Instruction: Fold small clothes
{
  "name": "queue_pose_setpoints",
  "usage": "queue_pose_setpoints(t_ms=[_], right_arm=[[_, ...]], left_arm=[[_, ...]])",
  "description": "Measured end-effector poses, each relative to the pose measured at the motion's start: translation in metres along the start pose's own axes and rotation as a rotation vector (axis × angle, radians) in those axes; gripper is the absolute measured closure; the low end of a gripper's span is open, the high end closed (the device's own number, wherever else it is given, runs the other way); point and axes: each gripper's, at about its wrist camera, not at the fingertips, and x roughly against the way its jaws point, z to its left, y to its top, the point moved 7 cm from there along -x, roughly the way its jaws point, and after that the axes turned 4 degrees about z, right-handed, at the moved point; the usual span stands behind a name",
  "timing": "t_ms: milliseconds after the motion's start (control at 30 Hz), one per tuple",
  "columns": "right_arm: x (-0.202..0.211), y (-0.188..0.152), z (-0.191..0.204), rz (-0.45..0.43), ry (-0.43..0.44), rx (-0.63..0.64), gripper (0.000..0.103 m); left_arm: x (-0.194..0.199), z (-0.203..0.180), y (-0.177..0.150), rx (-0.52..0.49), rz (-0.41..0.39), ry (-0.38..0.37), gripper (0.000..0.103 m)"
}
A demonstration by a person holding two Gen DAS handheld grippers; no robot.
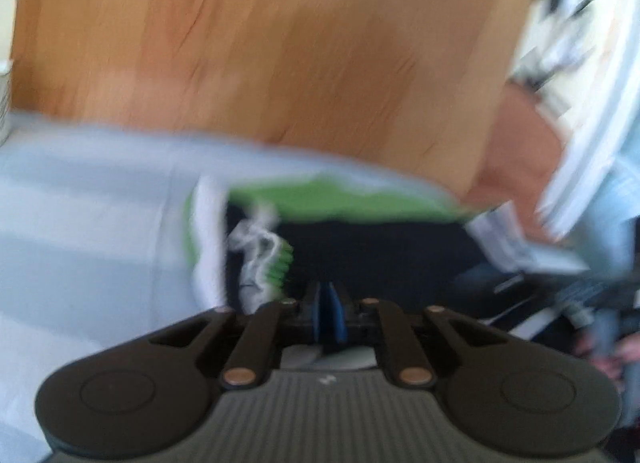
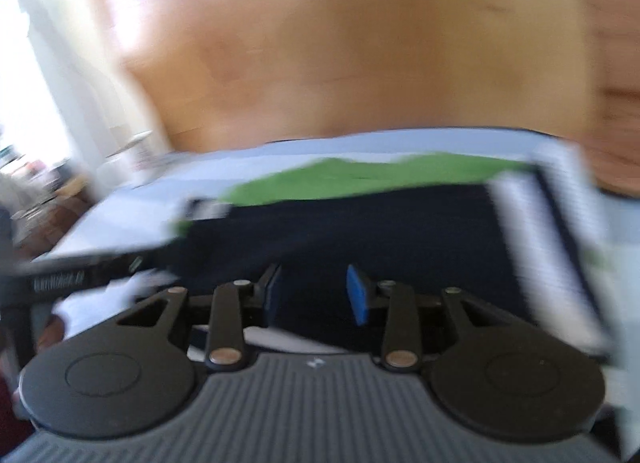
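Both views are motion-blurred. A small dark navy garment (image 1: 376, 247) with green trim (image 1: 352, 199) and white bands lies on a pale blue sheet (image 1: 88, 215). My left gripper (image 1: 326, 311) is shut, blue pads together, low against the navy cloth; whether it pinches cloth I cannot tell. In the right wrist view the same garment (image 2: 360, 231) shows with its green part (image 2: 376, 175) beyond and a white band (image 2: 548, 247) at the right. My right gripper (image 2: 316, 295) is open and empty over the navy cloth.
A wooden surface (image 1: 260, 43) rises behind the sheet in both views (image 2: 360, 55). A person's arm in a white striped sleeve (image 1: 580, 135) is at the right of the left wrist view. Cluttered furniture (image 2: 36, 183) lies at the far left of the right wrist view.
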Motion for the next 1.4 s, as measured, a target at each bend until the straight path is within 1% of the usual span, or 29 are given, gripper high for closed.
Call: queue_pose_setpoints(t_ms=[33,67,133,200,233,267,300,333,367,400,500,567,600,933,1400], right_arm=[[0.007,-0.001,-0.018,-0.012,-0.025,-0.056,0.064],[0.016,-0.003,-0.035,-0.020,-0.045,-0.117,0.064],[0.036,-0.009,-0.060,-0.058,-0.027,-0.217,0.064],[0.049,-0.017,-0.071,-0.078,-0.017,-0.255,0.064],[0.054,-0.021,-0.074,-0.089,-0.011,-0.256,0.064],[0.058,-0.027,-0.075,-0.103,-0.003,-0.252,0.064],[0.061,-0.030,-0.075,-0.117,-0.001,-0.243,0.064],[0.063,-0.034,-0.073,-0.140,-0.002,-0.228,0.064],[0.063,-0.035,-0.071,-0.154,-0.002,-0.228,0.064],[0.063,-0.033,-0.071,-0.161,-0.002,-0.233,0.064],[0.063,-0.033,-0.076,-0.173,0.021,-0.272,0.064],[0.066,-0.033,-0.079,-0.180,0.040,-0.300,0.064],[0.066,-0.032,-0.080,-0.182,0.046,-0.308,0.064],[0.066,-0.031,-0.081,-0.186,0.055,-0.322,0.064],[0.068,-0.032,-0.081,-0.195,0.043,-0.326,0.064]], left_arm=[[0.002,0.004,0.003,0.031,-0.003,-0.025,0.098],[0.003,0.008,0.004,0.052,-0.009,-0.027,0.098],[0.003,0.011,0.005,0.072,-0.011,-0.035,0.098],[0.007,0.009,0.007,0.058,-0.039,-0.022,0.096],[0.011,0.008,0.005,0.048,-0.059,-0.021,0.090],[0.017,0.006,0.005,0.038,-0.081,-0.023,0.085],[0.021,0.004,0.006,0.029,-0.107,-0.024,0.078],[0.025,0.003,0.006,0.023,-0.127,-0.024,0.074],[0.027,0.003,0.007,0.021,-0.137,-0.022,0.072],[0.028,0.004,0.007,0.023,-0.133,-0.013,0.070],[0.016,0.010,0.006,0.046,-0.076,0.039,0.070],[0.016,0.012,0.006,0.057,-0.074,0.058,0.064],[0.014,0.013,0.007,0.061,-0.065,0.062,0.064],[0.013,0.013,0.007,0.056,-0.064,0.052,0.058],[0.013,0.009,0.006,0.041,-0.062,0.065,0.055]])
